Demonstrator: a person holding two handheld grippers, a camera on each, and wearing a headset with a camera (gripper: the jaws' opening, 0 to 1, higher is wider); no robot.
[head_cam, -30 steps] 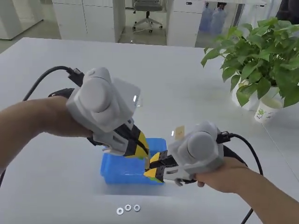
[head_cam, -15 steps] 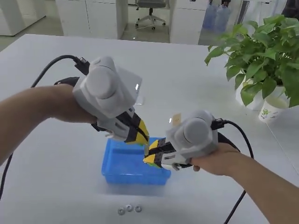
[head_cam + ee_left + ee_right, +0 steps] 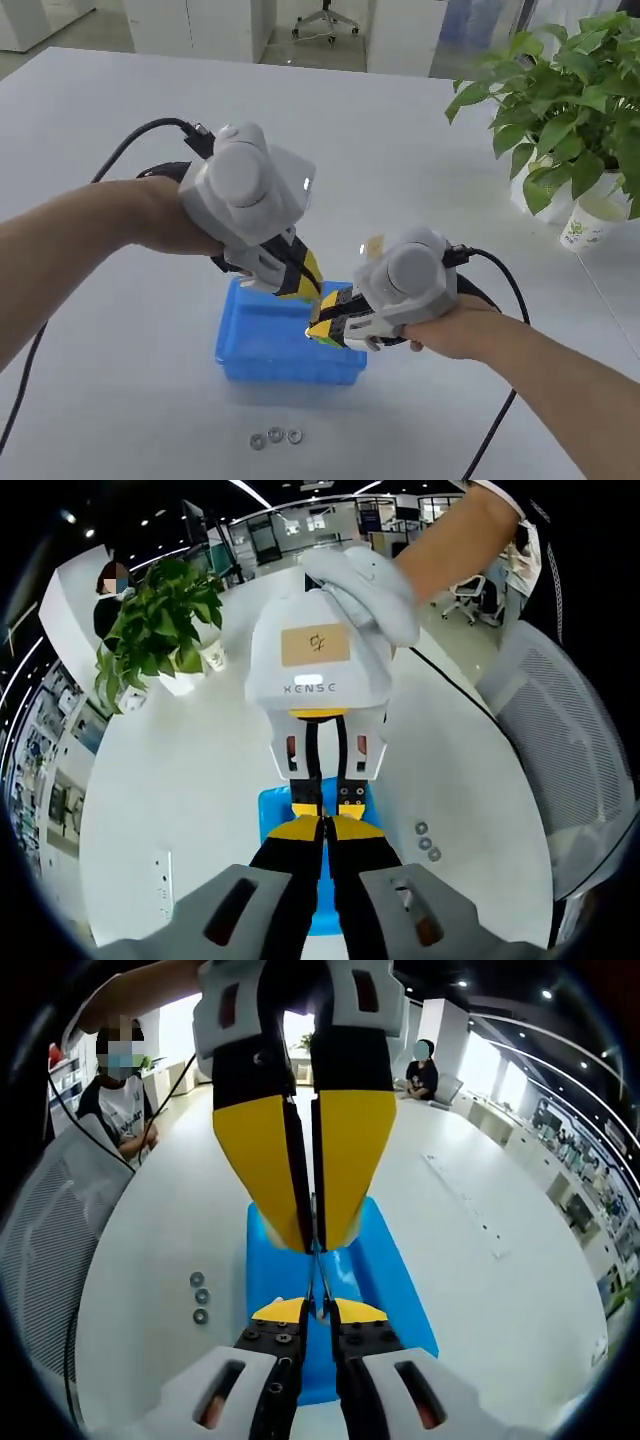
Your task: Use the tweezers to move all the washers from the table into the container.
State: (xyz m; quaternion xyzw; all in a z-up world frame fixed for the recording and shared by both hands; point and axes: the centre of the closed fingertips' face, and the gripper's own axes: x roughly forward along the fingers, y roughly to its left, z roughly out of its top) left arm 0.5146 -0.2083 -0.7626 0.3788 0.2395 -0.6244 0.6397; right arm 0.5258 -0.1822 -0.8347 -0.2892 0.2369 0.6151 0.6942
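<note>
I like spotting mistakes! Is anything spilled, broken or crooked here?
Nothing stands out. The blue container sits flat on the table, and three washers lie in a neat row beside it, just not moved in yet.

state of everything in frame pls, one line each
container: upright, open top, contents unclear
tweezers: clamped between jaws, above container
left gripper: shut on tweezers
right gripper: shut on tweezers
washers: three, flat on table, outside container
plant: upright
</note>
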